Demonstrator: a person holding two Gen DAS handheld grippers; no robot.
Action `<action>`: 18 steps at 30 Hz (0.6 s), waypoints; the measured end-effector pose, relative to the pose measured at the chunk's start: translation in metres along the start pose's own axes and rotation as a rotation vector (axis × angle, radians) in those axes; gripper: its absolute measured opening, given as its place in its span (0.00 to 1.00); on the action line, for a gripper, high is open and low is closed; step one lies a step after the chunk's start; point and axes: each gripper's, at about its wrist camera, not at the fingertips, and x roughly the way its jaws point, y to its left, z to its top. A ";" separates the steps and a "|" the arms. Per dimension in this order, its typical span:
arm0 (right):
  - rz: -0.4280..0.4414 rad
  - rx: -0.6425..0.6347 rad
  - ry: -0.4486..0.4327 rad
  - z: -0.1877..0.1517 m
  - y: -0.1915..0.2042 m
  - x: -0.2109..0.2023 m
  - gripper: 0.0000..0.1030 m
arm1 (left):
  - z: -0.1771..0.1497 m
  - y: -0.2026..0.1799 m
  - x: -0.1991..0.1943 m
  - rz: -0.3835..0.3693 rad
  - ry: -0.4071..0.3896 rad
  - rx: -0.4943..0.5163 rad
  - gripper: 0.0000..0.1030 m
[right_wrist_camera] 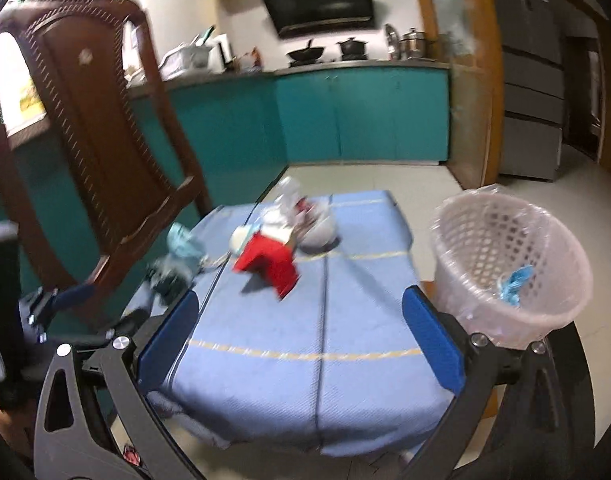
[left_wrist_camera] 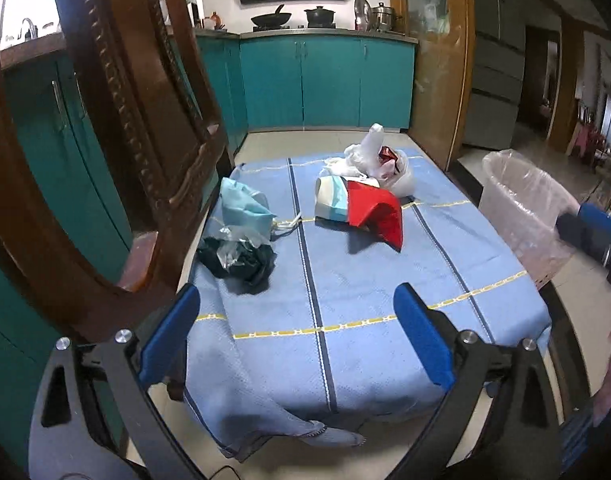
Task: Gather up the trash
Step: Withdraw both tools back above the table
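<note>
L hand-held gripper [left_wrist_camera: 297, 336] & R hand-held gripper [right_wrist_camera: 301, 340]: jaws wide apart, empty, above table [left_wrist_camera: 385, 280]. Bin [right_wrist_camera: 505, 264] at table's right.

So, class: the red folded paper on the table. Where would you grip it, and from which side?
Grip the red paper at its near lower corner, which lifts off the tablecloth and casts a shadow. Come in from the near table edge, low, with the open left tool, so one finger likely slips under that raised flap.
</note>
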 end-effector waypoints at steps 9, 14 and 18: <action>-0.020 -0.004 0.017 -0.005 0.002 0.008 0.96 | -0.001 -0.004 0.001 -0.027 0.010 -0.026 0.94; -0.016 -0.011 0.021 -0.004 0.001 0.009 0.96 | -0.002 -0.007 0.003 -0.026 0.014 -0.026 0.94; -0.011 -0.016 0.026 -0.005 0.003 0.010 0.96 | -0.003 -0.008 0.004 -0.025 0.020 -0.022 0.94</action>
